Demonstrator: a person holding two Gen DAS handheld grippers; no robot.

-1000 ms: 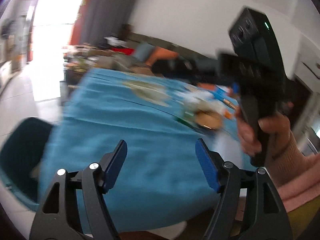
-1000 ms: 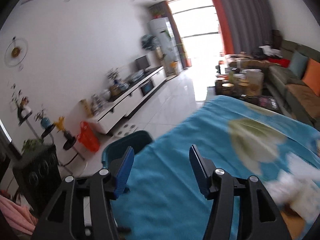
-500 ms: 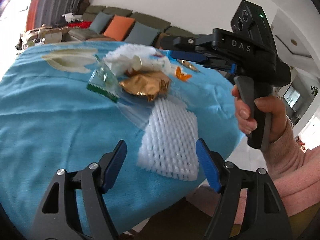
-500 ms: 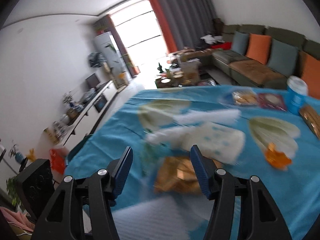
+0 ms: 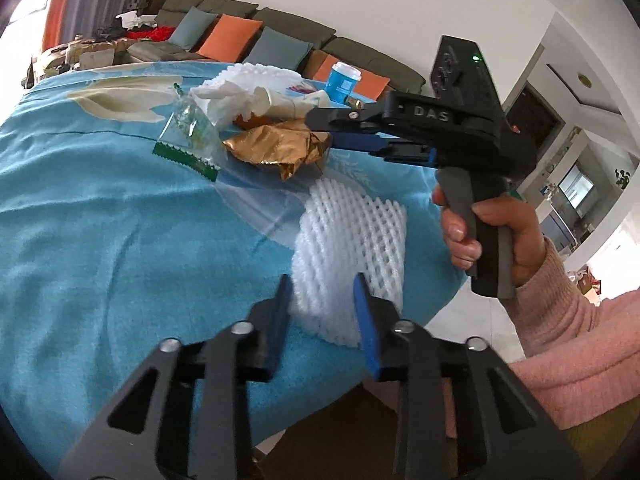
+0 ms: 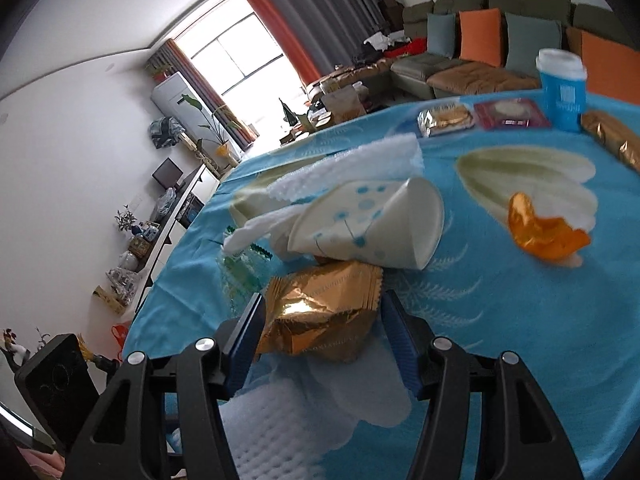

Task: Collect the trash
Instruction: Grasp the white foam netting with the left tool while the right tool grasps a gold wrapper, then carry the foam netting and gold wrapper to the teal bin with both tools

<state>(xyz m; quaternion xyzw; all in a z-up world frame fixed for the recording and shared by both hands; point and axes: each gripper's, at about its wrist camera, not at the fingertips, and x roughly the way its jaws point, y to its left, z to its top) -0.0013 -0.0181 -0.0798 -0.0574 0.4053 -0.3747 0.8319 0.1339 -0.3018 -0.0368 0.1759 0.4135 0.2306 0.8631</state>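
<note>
While the left gripper (image 5: 322,292) has just closed its fingers on the white foam net (image 5: 352,236), the right gripper (image 6: 320,320) stands released around the gold wrapper (image 6: 320,312).

The net is soft and meshed and lies at the near edge of the tabletop (image 5: 100,220) with its blue flowered cloth. Behind the crumpled, shiny wrapper lie a dotted paper cup (image 6: 368,224), tissue and what seems an orange peel (image 6: 544,232); sofa and window stand beyond.

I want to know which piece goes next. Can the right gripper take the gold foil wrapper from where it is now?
Probably yes. The right gripper has its jaws open on either side of the gold foil wrapper, with nothing between. The paper cup lies just behind the wrapper, not in the way.
</note>
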